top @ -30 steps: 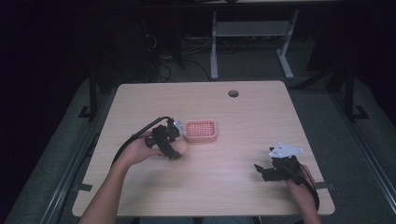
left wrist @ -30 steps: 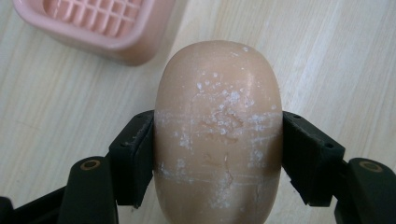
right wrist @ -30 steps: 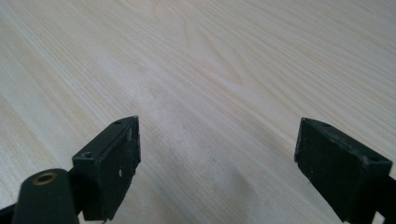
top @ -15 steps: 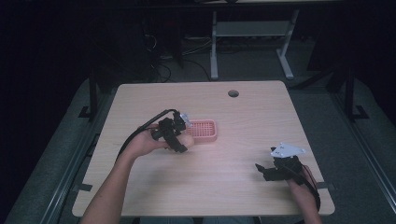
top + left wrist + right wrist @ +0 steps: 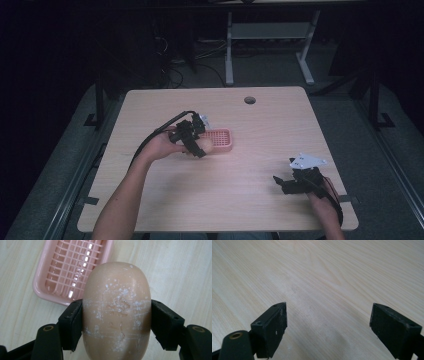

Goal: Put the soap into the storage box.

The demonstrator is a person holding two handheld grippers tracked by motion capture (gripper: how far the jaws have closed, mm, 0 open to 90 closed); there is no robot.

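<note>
Right gripper (image 5: 280, 182) rests near the front right of the table (image 5: 280, 125), jaws spread wide with nothing between them; idle. Left gripper (image 5: 116, 322) is clamped on a tan soap bar (image 5: 116, 312), one jaw on each long side; the bar's surface is scuffed white. It hangs above bare wood just short of the pink soap dish (image 5: 72, 270), whose slatted tray is vacant. Judgement: pick-up done. Left to do: carry over the dish rim, lower, release. Roughly halfway.
</note>
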